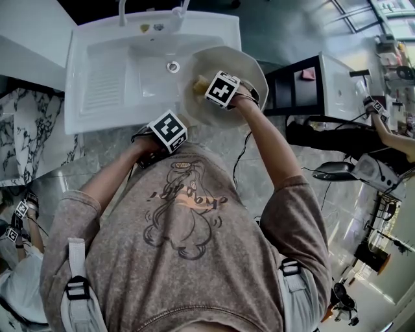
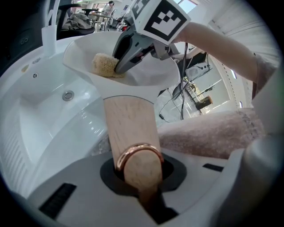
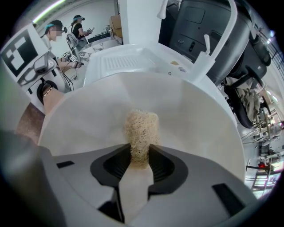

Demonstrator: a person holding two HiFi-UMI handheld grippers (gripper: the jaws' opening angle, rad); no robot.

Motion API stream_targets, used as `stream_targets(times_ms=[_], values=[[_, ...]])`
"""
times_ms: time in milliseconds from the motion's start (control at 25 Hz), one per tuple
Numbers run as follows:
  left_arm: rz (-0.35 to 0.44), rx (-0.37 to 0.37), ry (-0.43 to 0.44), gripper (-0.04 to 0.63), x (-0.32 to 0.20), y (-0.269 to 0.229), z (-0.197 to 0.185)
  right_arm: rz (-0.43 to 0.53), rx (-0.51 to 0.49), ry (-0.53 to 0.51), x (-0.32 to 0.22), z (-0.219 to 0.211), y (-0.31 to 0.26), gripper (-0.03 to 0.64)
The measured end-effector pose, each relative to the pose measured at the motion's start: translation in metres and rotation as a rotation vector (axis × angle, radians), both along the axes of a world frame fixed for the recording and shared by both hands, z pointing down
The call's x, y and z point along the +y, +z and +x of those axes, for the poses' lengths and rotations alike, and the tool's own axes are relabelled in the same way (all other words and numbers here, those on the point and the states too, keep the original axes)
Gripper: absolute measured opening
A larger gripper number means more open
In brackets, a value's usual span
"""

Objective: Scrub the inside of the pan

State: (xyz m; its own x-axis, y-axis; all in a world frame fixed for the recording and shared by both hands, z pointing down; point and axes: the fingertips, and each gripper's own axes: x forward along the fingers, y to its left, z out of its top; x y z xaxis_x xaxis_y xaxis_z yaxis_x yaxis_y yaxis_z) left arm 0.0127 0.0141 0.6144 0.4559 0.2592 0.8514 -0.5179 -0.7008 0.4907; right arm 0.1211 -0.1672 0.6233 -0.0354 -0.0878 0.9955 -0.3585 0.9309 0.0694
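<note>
A white pan (image 1: 249,68) is held tilted over the right end of a white sink (image 1: 110,78). Its wooden handle (image 2: 131,128), with a copper ring at the end, sits between the jaws of my left gripper (image 2: 140,173), which is shut on it. The left gripper (image 1: 170,130) is at the sink's front edge. My right gripper (image 3: 141,162) is shut on a beige loofah sponge (image 3: 141,131) and presses it against the pan's inner wall (image 3: 191,111). In the left gripper view the sponge (image 2: 104,65) touches the far left side of the pan (image 2: 151,75), under the right gripper (image 2: 122,66).
The sink has a ribbed drainboard (image 1: 104,87) at left, a drain (image 1: 173,66) and a faucet (image 1: 123,13) at the back. A black-framed stand (image 1: 292,84) is close to the pan's right. A marble counter (image 1: 26,130) lies to the left. Other people work nearby.
</note>
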Motion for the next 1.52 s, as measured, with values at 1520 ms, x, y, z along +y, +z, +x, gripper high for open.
stream_targets(times_ms=[1520], values=[[-0.011, 0.01, -0.008, 0.048, -0.006, 0.001, 0.0, -0.038, 0.256, -0.08, -0.002, 0.082, -0.011, 0.141]])
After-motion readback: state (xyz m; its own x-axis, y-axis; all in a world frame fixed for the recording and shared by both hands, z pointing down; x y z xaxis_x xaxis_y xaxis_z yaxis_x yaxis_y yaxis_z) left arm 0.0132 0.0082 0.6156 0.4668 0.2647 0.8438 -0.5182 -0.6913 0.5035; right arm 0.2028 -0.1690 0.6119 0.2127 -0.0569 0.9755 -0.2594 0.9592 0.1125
